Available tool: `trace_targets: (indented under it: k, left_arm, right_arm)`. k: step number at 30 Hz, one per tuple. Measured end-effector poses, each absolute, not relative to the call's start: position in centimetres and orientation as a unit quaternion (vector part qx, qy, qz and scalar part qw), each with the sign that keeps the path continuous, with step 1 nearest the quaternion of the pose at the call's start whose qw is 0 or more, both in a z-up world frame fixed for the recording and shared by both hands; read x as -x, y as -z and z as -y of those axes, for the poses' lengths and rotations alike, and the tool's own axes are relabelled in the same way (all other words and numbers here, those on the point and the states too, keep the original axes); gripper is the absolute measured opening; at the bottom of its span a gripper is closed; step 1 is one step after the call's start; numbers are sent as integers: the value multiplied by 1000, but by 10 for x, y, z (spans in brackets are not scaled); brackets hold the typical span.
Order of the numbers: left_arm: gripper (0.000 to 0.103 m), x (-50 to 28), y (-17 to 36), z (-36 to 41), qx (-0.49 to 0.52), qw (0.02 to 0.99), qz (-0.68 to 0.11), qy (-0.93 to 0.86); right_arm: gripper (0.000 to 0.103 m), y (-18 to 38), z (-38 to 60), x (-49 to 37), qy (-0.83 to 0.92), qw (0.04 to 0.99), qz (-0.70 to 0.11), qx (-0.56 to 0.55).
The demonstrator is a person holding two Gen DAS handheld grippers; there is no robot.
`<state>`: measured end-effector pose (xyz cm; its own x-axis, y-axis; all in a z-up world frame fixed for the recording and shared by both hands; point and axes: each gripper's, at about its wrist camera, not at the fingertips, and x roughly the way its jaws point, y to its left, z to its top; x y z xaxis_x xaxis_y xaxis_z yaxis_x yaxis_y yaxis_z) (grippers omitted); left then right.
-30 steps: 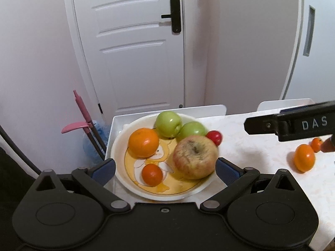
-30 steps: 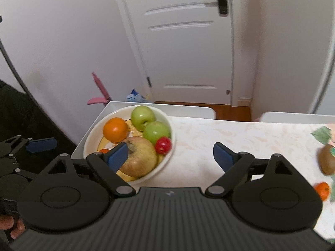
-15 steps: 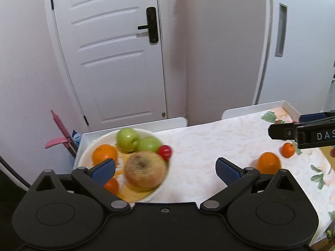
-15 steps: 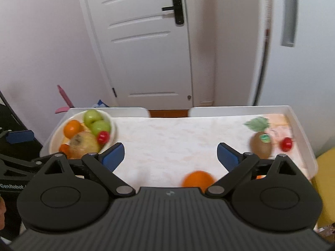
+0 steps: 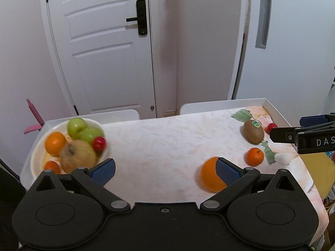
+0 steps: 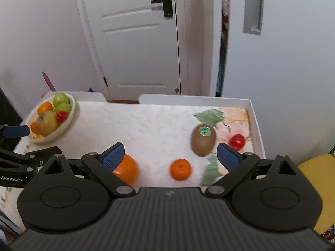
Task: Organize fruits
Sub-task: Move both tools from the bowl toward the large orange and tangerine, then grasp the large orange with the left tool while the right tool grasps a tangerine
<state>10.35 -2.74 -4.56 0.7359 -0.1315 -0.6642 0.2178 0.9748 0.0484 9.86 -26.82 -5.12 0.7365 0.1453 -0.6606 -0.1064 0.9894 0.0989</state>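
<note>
I hold both tongs, left tongs (image 5: 165, 170) and right tongs (image 6: 170, 153), wide and empty above the surface (image 6: 146, 129), the bowl (image 6: 69, 119) already part-filled at far left, so next I judge the small orange (image 6: 180, 169) needs straddling.

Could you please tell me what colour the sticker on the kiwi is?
The sticker on the kiwi is green, seen best in the right wrist view.
</note>
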Motion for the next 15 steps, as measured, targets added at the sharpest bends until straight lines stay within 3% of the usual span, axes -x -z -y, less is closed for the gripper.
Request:
trace_targets:
  k: [15]
  left_arm:
    - [101,-117,108,85,-62,926,-365,75]
  right_arm:
    - [103,116,305,-122,-114,919,-377,-11]
